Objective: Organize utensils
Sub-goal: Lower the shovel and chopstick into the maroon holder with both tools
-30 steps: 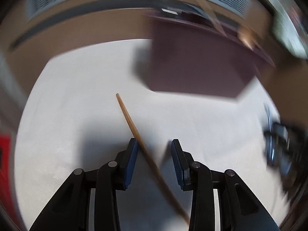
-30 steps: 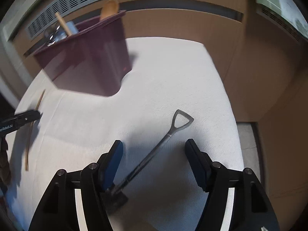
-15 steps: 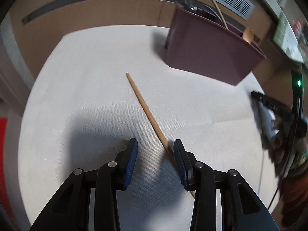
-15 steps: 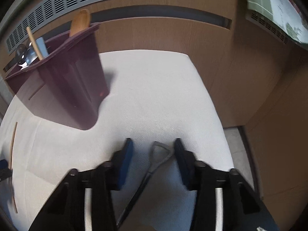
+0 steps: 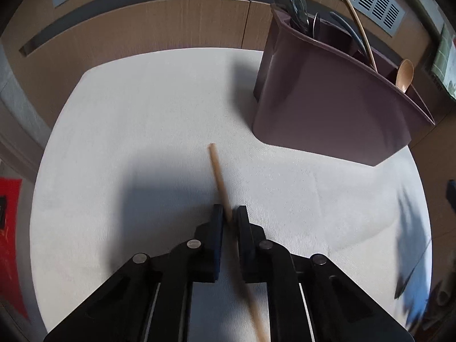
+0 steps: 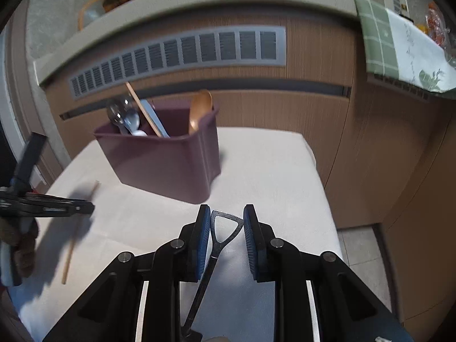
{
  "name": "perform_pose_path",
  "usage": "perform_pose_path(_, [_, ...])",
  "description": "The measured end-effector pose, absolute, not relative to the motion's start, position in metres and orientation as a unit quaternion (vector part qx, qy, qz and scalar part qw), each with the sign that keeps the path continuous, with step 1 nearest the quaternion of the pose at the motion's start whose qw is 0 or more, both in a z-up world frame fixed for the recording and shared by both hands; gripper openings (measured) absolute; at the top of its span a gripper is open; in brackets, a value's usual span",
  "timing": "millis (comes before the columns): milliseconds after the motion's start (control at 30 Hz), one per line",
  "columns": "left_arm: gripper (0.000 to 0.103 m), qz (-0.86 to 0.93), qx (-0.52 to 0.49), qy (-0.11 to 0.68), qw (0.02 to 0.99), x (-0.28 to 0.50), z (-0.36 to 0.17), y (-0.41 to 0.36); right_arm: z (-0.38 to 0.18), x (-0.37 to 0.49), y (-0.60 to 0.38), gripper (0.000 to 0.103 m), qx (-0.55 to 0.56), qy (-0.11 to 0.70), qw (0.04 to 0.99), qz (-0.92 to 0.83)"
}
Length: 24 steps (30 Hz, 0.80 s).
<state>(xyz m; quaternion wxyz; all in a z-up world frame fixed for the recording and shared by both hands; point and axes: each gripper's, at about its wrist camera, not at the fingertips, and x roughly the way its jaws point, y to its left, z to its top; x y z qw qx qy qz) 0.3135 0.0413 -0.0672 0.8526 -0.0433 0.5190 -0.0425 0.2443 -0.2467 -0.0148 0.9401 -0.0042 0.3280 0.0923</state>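
- Left wrist view: the left claw (image 5: 228, 218) is clenched on a wooden chopstick (image 5: 218, 173), whose tip lies over the white surface (image 5: 142, 131).
- The right claw (image 6: 226, 228) grasps a metal shovel-shaped utensil (image 6: 212, 253) by its triangular handle.
- A maroon utensil caddy (image 6: 168, 168) stands near, beyond both.

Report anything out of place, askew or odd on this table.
Nothing is spilled or damaged. Two utensils are not yet in the maroon caddy: the wooden chopstick, clamped in the left tongs, and the shovel-shaped metal utensil, its triangular handle gripped by the right tongs and hanging tilted.
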Motion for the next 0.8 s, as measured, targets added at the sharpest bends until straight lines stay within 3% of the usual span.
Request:
perform_pose_path(167, [0.005,-0.061,-0.046,0.496,0.865,0.29,-0.053,0.033,0.006,0.227,-0.243,0.021,-0.008,0.299,0.949,0.101])
perform_pose_path(467, [0.006,-0.114,-0.122,0.364,0.916,0.217,0.013,0.047,0.035,0.203,-0.231,0.021,-0.014,0.252,0.961,0.113])
perform_pose_path(667, [0.005,-0.126,-0.135,0.309,0.933,0.214,0.046,0.048,0.052,0.197,-0.219,0.021,-0.024,0.23,0.967,0.11])
perform_pose_path(800, [0.005,-0.137,-0.139,0.231,0.953,0.216,0.087,0.05,0.071,0.196,-0.214,0.021,-0.026,0.205,0.972,0.109])
